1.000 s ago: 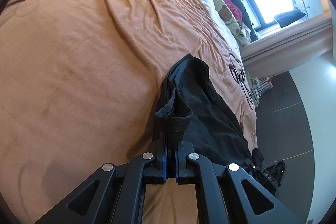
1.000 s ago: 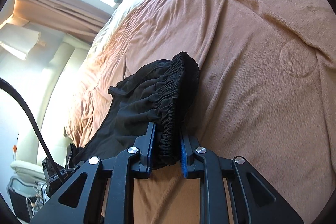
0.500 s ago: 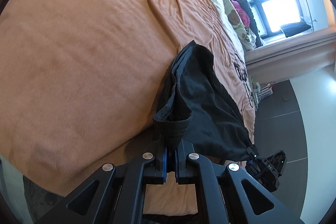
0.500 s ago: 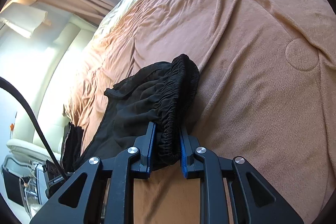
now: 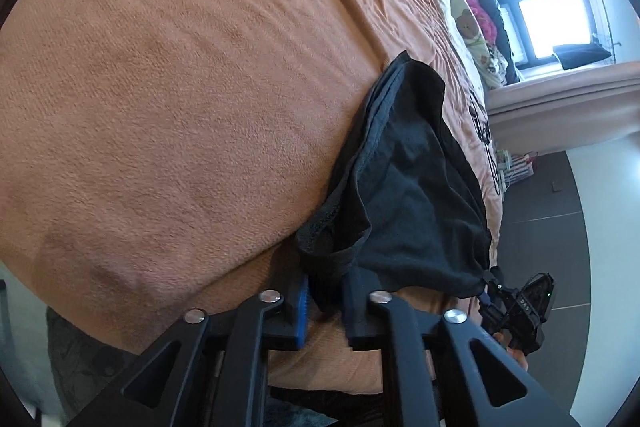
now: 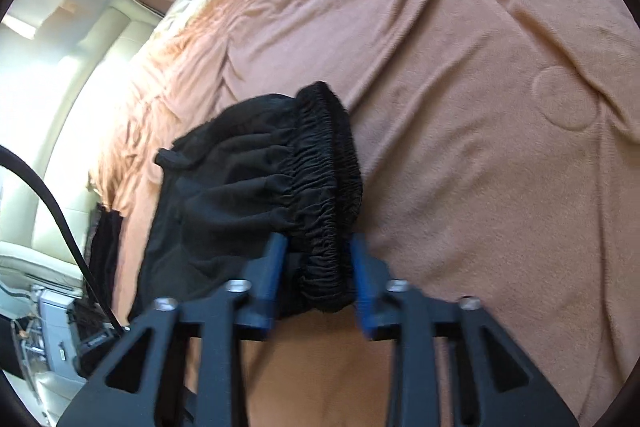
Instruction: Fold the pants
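The black pants (image 5: pixel 404 195) lie bunched on the brown bed (image 5: pixel 180 87). Both the left gripper (image 5: pixel 326 301) and right gripper (image 6: pixel 318 285) have just been opening; fabric sits loosely between released jaws.

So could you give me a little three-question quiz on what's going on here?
1. True or false: the black pants lie on a white tablecloth.
2. Which part of the pants sits between the right gripper fingers: A hem, B elastic waistband, C pocket?
3. Fill in: the left gripper jaws stand slightly ___.

Key: 1 false, they lie on an orange-brown blanket; 2 B; 3 open, having just been opening, with a fabric edge between them.
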The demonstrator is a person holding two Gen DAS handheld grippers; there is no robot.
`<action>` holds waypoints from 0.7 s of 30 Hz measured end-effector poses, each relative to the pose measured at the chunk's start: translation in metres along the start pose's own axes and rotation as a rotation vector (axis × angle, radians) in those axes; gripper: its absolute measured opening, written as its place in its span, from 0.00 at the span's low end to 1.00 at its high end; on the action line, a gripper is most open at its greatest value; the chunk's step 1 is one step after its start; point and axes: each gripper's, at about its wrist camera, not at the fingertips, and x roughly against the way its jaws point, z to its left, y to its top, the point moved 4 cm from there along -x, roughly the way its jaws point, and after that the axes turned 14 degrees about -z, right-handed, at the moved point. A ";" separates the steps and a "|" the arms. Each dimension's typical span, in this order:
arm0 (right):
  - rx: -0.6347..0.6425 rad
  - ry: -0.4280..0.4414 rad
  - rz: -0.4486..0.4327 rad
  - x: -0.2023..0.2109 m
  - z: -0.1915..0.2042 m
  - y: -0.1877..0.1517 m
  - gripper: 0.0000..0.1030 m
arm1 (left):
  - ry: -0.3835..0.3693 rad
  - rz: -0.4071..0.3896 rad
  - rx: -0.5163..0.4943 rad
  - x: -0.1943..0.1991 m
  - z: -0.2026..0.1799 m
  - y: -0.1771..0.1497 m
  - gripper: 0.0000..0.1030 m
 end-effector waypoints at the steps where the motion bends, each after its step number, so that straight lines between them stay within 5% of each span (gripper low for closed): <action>1: 0.008 0.006 -0.008 0.003 0.000 0.001 0.59 | 0.010 -0.008 -0.009 0.003 0.000 0.001 0.34; 2: 0.017 0.015 -0.019 0.007 0.001 0.003 0.61 | 0.023 -0.023 -0.021 0.007 0.001 0.005 0.45; 4: 0.025 0.022 -0.024 0.010 0.001 0.007 0.62 | 0.020 -0.039 -0.025 0.012 0.004 0.008 0.49; 17: 0.114 0.045 0.036 -0.040 0.000 0.031 0.61 | 0.019 -0.022 -0.056 -0.005 -0.002 0.021 0.49; 21: 0.182 -0.046 0.030 -0.055 0.000 0.037 0.57 | 0.036 -0.004 -0.072 -0.014 -0.004 0.018 0.49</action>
